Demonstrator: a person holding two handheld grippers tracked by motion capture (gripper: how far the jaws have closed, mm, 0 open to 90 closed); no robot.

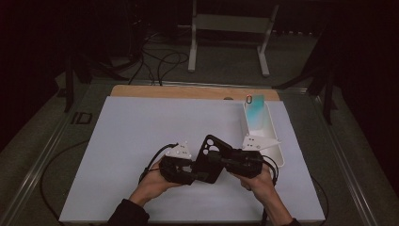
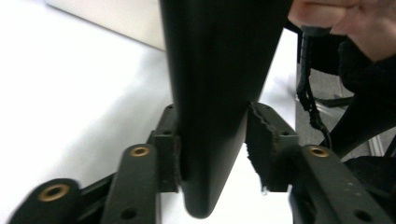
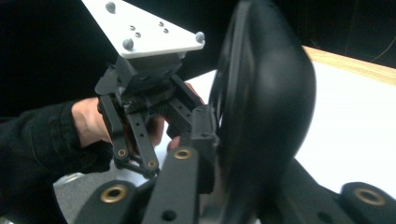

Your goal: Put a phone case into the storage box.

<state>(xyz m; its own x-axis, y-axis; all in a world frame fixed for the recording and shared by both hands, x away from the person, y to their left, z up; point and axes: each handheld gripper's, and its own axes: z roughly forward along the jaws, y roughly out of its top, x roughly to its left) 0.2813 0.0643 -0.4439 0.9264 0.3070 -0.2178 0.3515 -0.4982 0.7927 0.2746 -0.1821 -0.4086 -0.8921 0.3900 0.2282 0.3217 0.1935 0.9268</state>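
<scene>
A black phone case [image 1: 211, 157] with a camera cut-out is held up over the white mat between both grippers. My left gripper [image 1: 196, 177] grips its lower edge. In the left gripper view the case [image 2: 210, 84] stands between the jaws, and the pads [image 2: 169, 158] press on it. My right gripper [image 1: 227, 160] holds the case from the right side. In the right gripper view the rounded case [image 3: 266, 107] sits between the jaws; one pad [image 3: 204, 135] touches it and the other jaw is hidden behind it.
A white tray [image 1: 278, 153] lies along the mat's right edge, with a teal flat item [image 1: 256, 114] in its far end. The white mat [image 1: 136, 136] covers the table, whose wooden edge [image 1: 188, 92] shows at the back. Cables trail from both grippers.
</scene>
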